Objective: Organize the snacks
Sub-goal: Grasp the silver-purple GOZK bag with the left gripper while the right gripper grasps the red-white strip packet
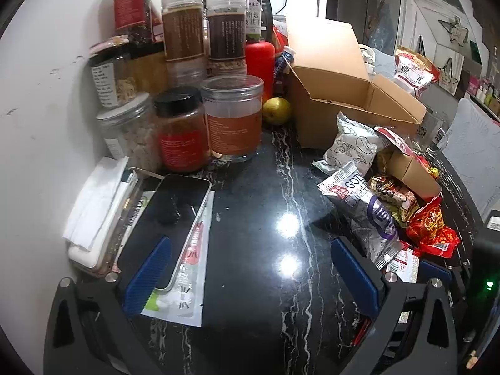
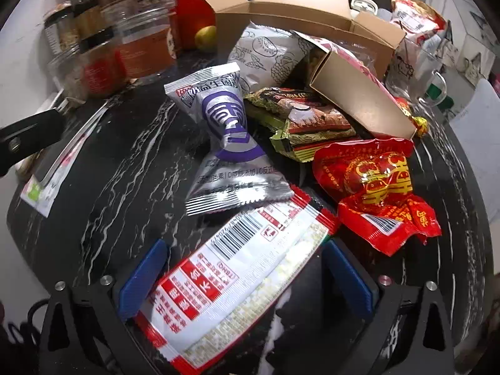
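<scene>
My right gripper (image 2: 245,278) is open just above the black marble table (image 2: 125,162). A white-and-red snack packet (image 2: 243,281) with a barcode lies slanted between its blue pads. Just beyond are a silver-and-purple packet (image 2: 231,143), a green-brown packet (image 2: 306,122), a red-and-gold packet (image 2: 375,187), a white printed bag (image 2: 268,53) and a small tipped box (image 2: 359,100). My left gripper (image 1: 250,278) is open over bare table (image 1: 250,187), with nothing between its pads. Its left finger (image 1: 150,276) hangs over a phone (image 1: 175,218) and a flat packet (image 1: 190,281). The snack pile (image 1: 368,215) lies to its right.
Several jars (image 1: 231,118) stand stacked against the white wall at the back left. An open cardboard carton (image 1: 328,93) stands behind the snacks, with a yellow-green fruit (image 1: 276,111) beside it. Folded napkins (image 1: 97,203) lie at the left edge. A cashew bag (image 1: 412,68) and a glass mug (image 2: 431,84) are at the back right.
</scene>
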